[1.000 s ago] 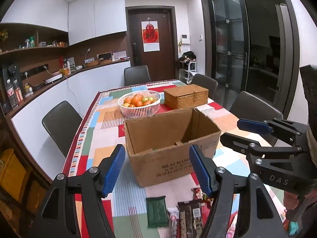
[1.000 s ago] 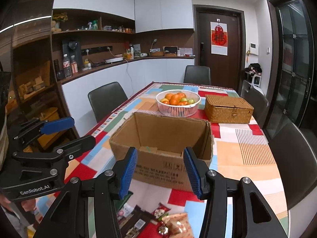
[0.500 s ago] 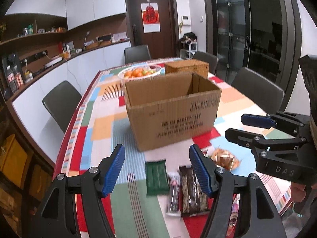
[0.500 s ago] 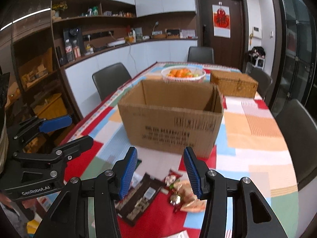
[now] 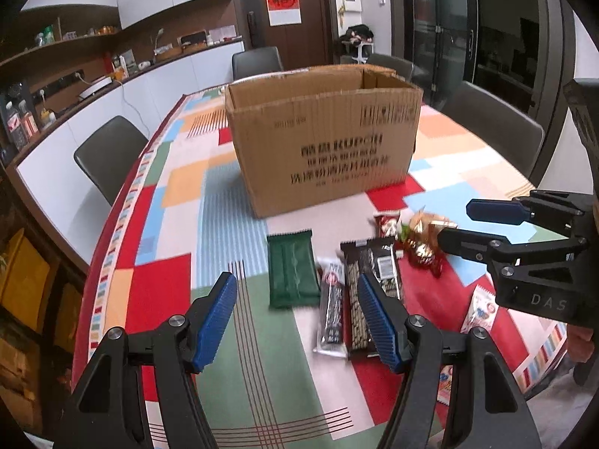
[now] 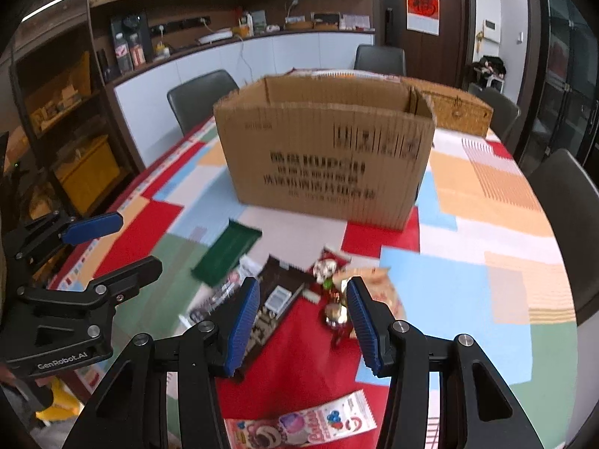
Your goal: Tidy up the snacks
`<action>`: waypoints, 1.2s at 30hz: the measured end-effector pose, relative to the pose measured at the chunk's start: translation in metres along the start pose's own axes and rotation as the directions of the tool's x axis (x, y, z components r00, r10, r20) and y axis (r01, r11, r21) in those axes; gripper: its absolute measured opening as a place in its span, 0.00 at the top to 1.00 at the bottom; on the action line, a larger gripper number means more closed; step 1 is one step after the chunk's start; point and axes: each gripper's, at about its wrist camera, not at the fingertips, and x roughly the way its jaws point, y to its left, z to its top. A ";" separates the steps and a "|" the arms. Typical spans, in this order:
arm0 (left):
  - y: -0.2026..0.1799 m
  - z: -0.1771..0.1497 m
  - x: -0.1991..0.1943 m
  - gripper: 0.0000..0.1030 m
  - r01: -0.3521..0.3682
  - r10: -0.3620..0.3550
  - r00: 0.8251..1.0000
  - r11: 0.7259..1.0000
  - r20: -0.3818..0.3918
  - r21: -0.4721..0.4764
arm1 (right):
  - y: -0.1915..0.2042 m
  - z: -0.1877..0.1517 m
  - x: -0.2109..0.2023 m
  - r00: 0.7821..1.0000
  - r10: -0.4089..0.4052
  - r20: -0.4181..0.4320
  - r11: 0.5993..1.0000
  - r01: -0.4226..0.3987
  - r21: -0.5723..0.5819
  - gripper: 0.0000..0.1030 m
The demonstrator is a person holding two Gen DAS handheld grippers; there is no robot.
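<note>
An open brown cardboard box (image 5: 322,146) is being shown at the upper centre of a table covered by a bright patchwork tablecloth (image 5: 179,194), likely placed there to receive the snacks spread in front of it. A flat green packet (image 5: 292,273), a long dark bar wrapper (image 5: 370,288) and a crinkled gold-and-red sweet bag (image 6: 359,295) are lying at the frame's centre. The left gripper (image 5: 295,321) and right gripper (image 6: 303,321) are being held partly open and empty above them, seemingly poised for a pick.
</note>
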 end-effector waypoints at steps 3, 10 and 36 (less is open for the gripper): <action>-0.001 -0.007 0.006 0.36 0.002 -0.002 1.000 1.000 -0.017 0.000 | -0.001 -0.007 0.007 1.000 0.000 -0.024 1.000 0.001 0.010 0.52; -0.006 -0.020 0.022 0.38 0.004 -0.003 0.999 1.000 -0.044 0.007 | -0.005 -0.016 0.021 0.998 0.010 -0.059 1.000 -0.009 0.024 0.52; -0.017 -0.022 0.073 0.62 0.067 -0.064 0.991 0.997 -0.119 0.028 | -0.012 -0.027 0.058 0.992 -0.002 -0.124 1.000 0.004 0.017 0.64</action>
